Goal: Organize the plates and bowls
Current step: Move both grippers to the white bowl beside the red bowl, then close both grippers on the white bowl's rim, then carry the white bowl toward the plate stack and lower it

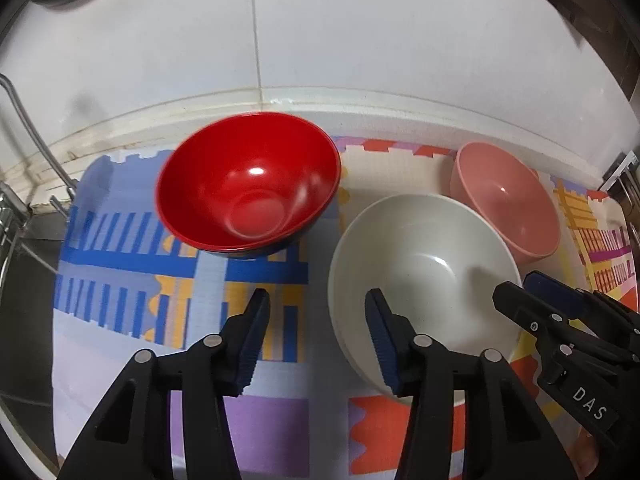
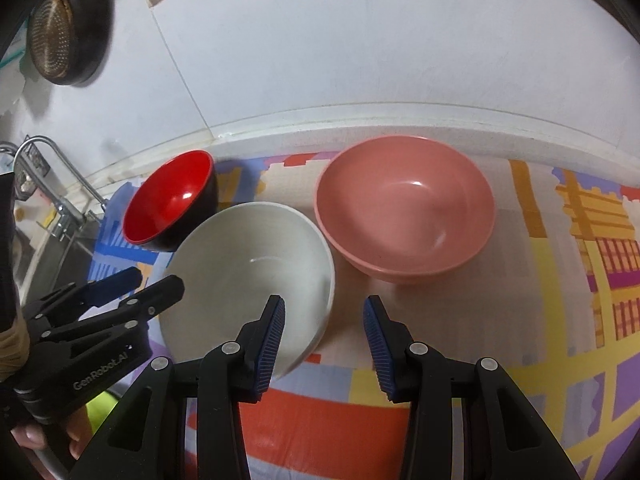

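Three bowls apart on the patterned tabletop mat (image 2: pixel 560 380), none nested yet.
The glossy red bowl (image 1: pixel 248 184), speckled white bowl (image 2: pixel 248 272) and pink bowl (image 2: pixel 404 216) sit separately; left gripper (image 1: pixel 318 340) and right gripper (image 2: pixel 324 340) hover, fingers spread and empty.

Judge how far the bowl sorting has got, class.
Done: nothing visibly stacked; red bowl, white bowl and pink bowl sit separately on the mat. In hand: nothing; left gripper and right gripper are open at the white bowl. Left: all grouping.
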The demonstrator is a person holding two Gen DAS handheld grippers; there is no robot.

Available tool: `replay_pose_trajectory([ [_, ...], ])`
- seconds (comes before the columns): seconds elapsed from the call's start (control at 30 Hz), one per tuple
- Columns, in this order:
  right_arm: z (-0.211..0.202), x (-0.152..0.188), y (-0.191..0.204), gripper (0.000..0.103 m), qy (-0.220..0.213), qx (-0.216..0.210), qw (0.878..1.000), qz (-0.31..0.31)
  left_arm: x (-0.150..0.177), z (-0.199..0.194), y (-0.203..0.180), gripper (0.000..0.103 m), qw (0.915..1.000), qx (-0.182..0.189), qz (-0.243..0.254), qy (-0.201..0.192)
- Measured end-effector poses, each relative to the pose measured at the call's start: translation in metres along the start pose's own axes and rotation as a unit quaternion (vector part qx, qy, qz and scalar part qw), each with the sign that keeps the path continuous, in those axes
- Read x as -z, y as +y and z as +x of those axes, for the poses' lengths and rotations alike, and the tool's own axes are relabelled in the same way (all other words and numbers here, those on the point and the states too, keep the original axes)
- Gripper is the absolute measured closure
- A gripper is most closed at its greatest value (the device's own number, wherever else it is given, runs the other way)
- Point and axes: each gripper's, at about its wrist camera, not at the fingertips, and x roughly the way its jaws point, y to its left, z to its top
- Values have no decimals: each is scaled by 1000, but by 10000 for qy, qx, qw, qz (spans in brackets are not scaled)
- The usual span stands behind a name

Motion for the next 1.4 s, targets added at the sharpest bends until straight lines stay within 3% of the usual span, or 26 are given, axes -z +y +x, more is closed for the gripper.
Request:
replay_pose_trajectory([
  [0.23,11,-1,-3,72,135,0,9999,19,0,17,-4,69,9998,68,49,178],
  [0.43,13,0,-3,89,182,-70,9998,36,2,22,-11,88,9994,165,160,263],
  [0.83,-5,5,-2,89,163,-56,9998,94,17,-15,-18,89,9995,285,141,25],
  [1.4,-91,48,-11,89,-140,171,9997,32,71,-82,-55,86,9960,648,551,-265],
])
